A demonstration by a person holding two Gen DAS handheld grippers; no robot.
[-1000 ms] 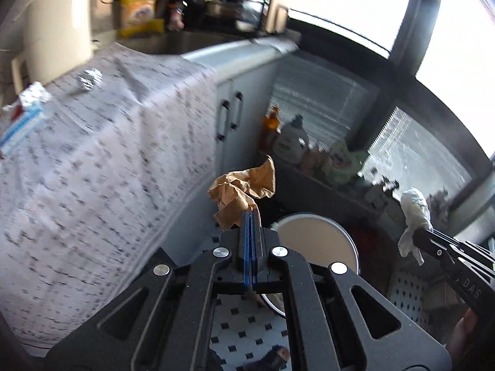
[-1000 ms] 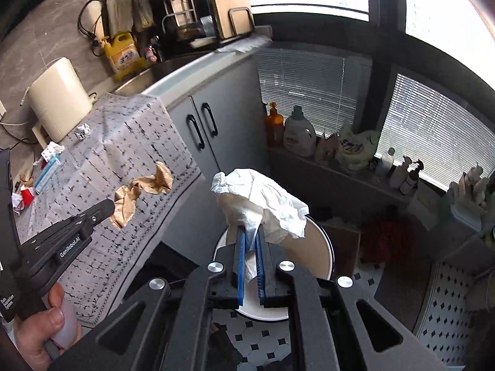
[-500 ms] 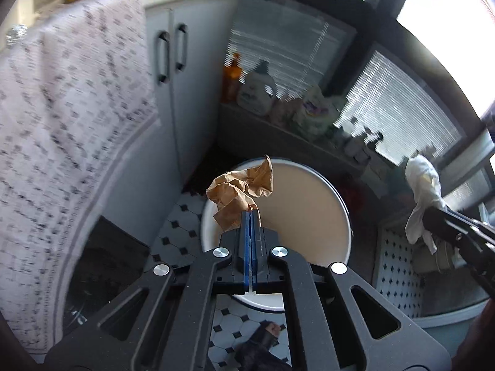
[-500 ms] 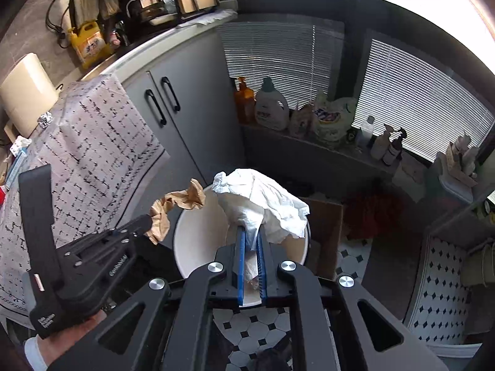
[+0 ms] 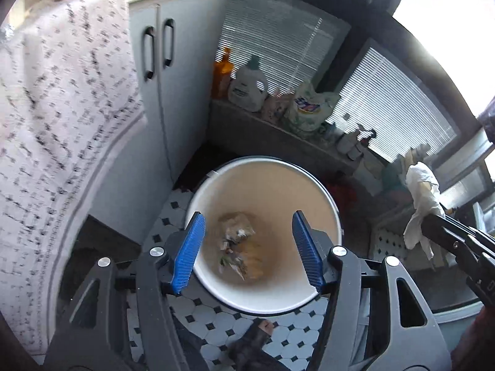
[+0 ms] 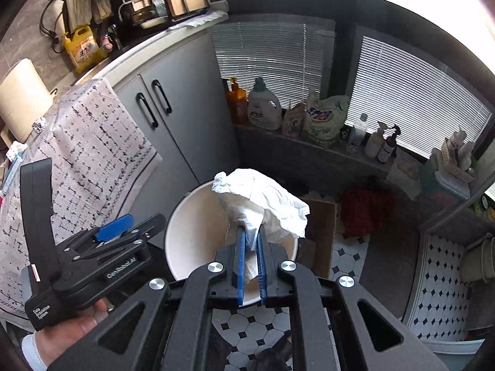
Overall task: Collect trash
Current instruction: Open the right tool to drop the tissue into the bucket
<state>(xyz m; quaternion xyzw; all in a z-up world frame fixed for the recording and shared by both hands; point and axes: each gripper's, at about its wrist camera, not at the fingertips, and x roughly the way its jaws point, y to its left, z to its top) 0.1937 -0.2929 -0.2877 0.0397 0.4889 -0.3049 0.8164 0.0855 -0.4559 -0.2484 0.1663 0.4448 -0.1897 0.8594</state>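
Note:
A white round bin (image 5: 324,191) stands on the tiled floor below both grippers. My left gripper (image 5: 247,247) hangs over it with its jaws opening and nothing between them. Crumpled brown paper (image 5: 238,241), blurred, lies among other scraps inside the bin. My right gripper (image 6: 250,262) is shut on a crumpled white tissue (image 6: 263,198) above the bin's (image 6: 185,232) right side. In the left wrist view the tissue (image 5: 422,194) hangs at the right from the right gripper. In the right wrist view the left gripper (image 6: 133,225) shows at the left, in a hand.
A table with a patterned cloth (image 6: 86,154) stands to the left, grey cabinet doors (image 6: 173,117) behind it. Detergent bottles (image 6: 263,108) line a low ledge under the blinds. A cardboard box (image 6: 321,225) sits right of the bin. The floor has black-and-white tiles (image 5: 216,330).
Both grippers sank toward the bin. My left gripper went from shut on the brown paper to open, and the paper now lies in the bin. The right gripper keeps its tissue.

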